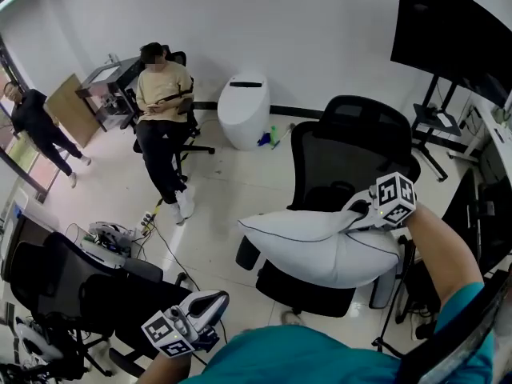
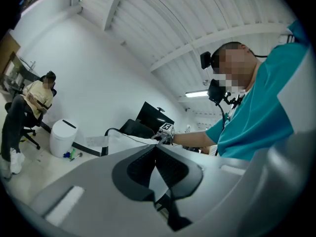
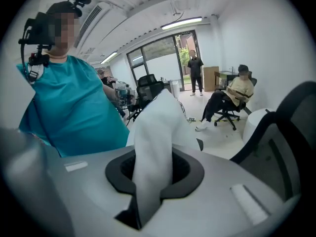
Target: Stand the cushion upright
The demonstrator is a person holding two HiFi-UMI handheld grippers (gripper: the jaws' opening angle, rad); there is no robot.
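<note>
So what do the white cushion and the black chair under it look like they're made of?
The cushion looks like matte white fabric over soft filling, edged with dark piping: it creases and bunches where the right gripper pinches it. The chair backrest looks like black mesh on a plastic frame, though the weave is too fine to confirm.

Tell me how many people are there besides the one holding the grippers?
2. A seated person by the back wall, and a standing person at the far left. Others may be hidden.
</note>
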